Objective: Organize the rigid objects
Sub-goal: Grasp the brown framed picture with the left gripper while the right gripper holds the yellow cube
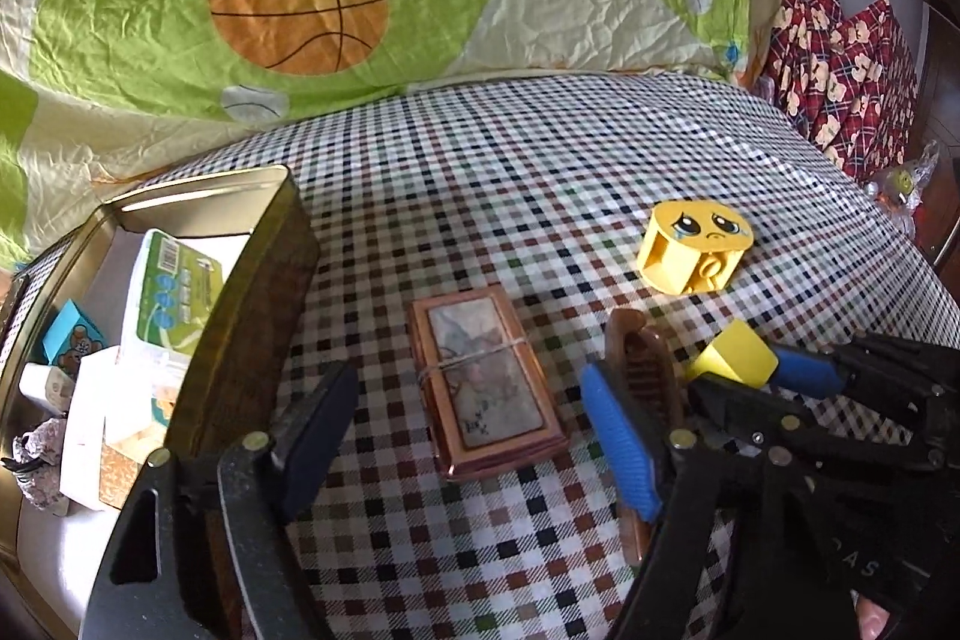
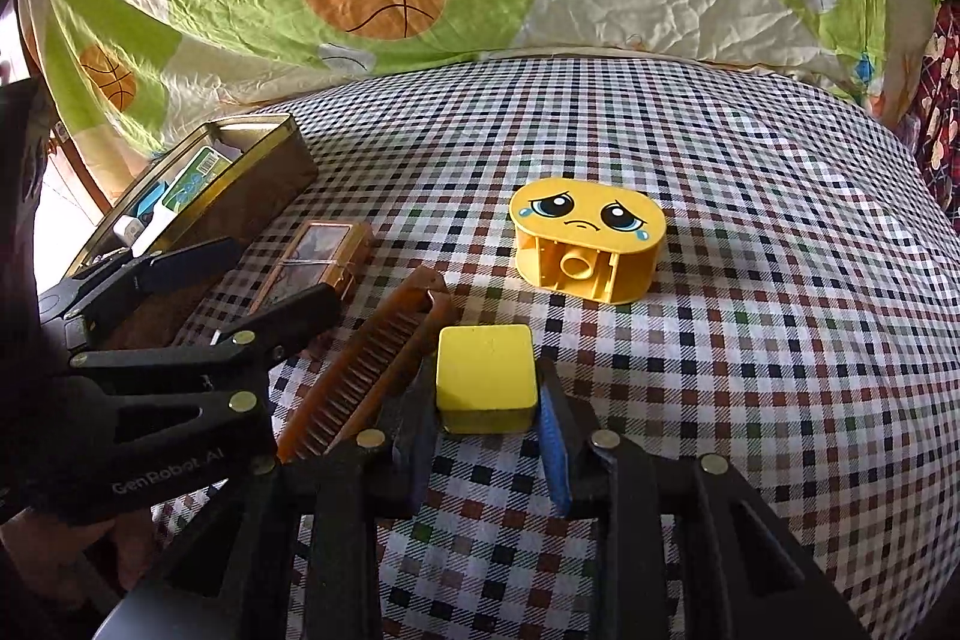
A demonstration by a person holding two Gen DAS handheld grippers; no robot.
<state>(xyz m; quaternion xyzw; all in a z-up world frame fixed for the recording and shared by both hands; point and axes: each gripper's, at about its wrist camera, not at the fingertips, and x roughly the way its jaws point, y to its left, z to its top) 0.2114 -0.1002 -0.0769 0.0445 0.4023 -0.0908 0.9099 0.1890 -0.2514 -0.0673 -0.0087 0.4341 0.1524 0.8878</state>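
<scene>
Right gripper clamped on a small yellow cube, blue pads against its two side faces, cube low over the checked bed sheet. Left gripper spread wide, holding nothing, its fingers either side of a copper-framed flat box tied with a band. Risk, as a judgement: the cube sits far out at the fingertips, so a tilt or a bump on the way could twist it loose onto the soft bedding. The brown comb lies just beside the cube on its left, near enough to be dragged. The likely destination, the open metal tin at far left, already holds cartons and small items; the left gripper and the flat box stand between. The yellow crying-face block lies apart, ahead.
</scene>
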